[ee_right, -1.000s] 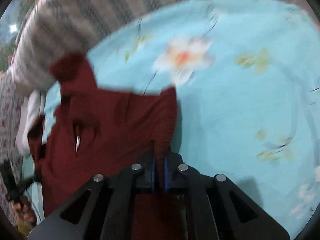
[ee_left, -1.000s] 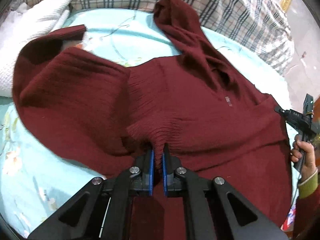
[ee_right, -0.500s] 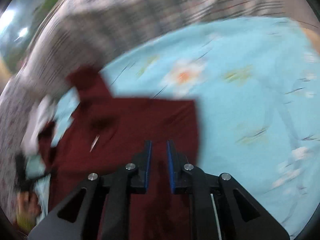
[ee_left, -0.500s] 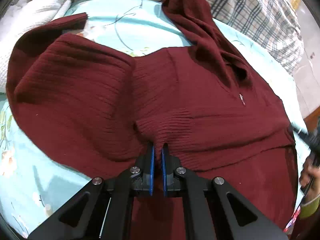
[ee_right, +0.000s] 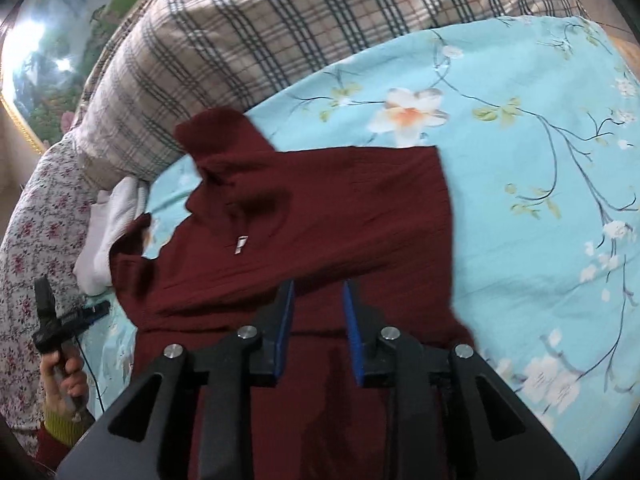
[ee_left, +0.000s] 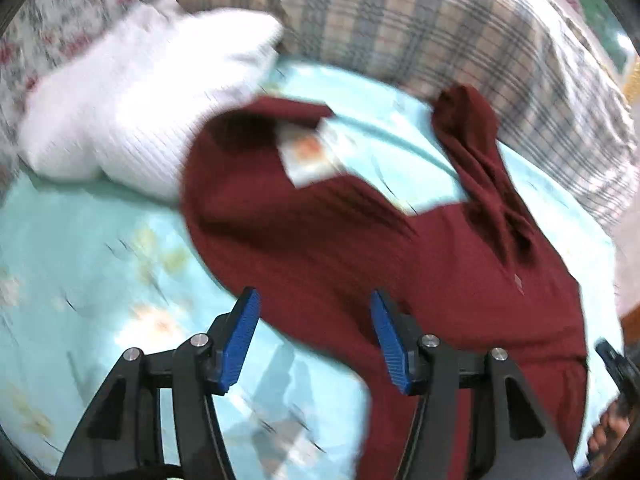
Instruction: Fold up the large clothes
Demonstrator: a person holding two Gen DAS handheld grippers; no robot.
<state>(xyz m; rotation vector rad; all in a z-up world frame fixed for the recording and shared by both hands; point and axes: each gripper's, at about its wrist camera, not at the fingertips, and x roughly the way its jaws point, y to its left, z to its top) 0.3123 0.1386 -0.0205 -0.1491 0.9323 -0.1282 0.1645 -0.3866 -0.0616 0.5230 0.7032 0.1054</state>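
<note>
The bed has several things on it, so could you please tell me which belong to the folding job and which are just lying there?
Job:
maroon sweater
left gripper, open
right gripper, open

Lying about:
white knit garment
plaid pillow
floral bedsheet

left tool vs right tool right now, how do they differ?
The left tool is open wide; the right tool is open more narrowly. The left hangs over the maroon sweater's edge and the blue floral sheet; the right sits over the sweater's middle. Shared: black bodies, blue pads, nothing gripped.
</note>
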